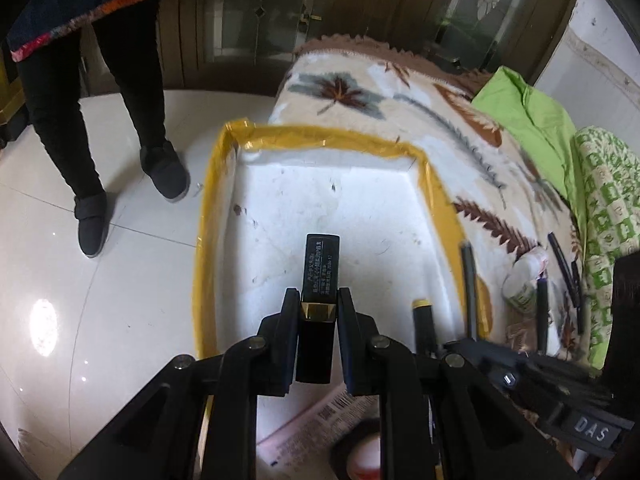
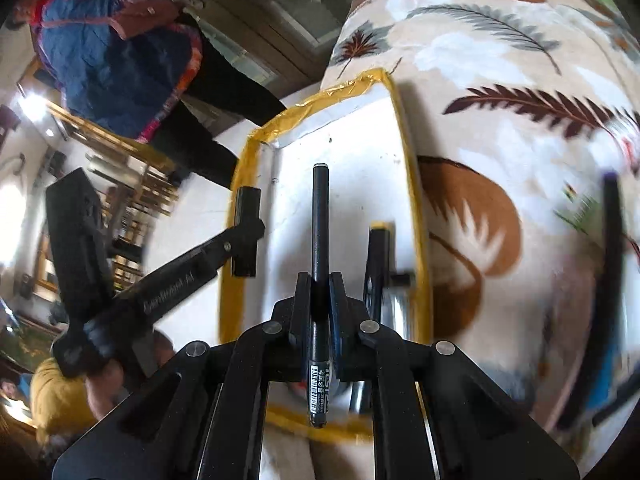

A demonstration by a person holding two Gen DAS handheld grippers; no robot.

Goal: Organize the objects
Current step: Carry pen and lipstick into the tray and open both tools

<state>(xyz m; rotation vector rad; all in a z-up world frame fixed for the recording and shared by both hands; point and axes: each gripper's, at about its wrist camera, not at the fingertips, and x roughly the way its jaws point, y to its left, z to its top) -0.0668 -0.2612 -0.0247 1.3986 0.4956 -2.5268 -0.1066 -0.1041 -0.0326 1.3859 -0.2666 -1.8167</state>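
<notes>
right now my left gripper [image 1: 319,300] is nearly pressed together, pinching a black lipstick tube [image 1: 320,276] by its gold band; the tube is square-sided, glossy, with small white print on the face toward me, and it hangs over the white tray [image 1: 360,200]. my right gripper [image 2: 320,284] is likewise almost closed, clamped on a slim black pen [image 2: 320,240] about midway along; the pen is a smooth round barrel with a printed label near its lower end, and it too sits above the tray.

the tray is my landmark: a shallow rectangular box of white foam-like material, scuffed and speckled, its rim wrapped in shiny yellow tape [image 1: 336,140]. inside it, near the right wall, lies a dark stick with a yellow cap [image 1: 424,320]. a pink printed packet [image 1: 320,420] lies at the tray's near end, under my left gripper.

the tray rests on a fleecy cream blanket [image 1: 360,80] patterned with brown and grey leaves. on the blanket right of the tray lie several more black pens [image 1: 560,260] and a small white tube [image 1: 524,276]. a green cloth [image 1: 532,112] is bunched beyond them. left of the tray, on glossy white floor tiles [image 1: 100,280], a person in black trousers and shoes [image 1: 92,224] stands.
</notes>
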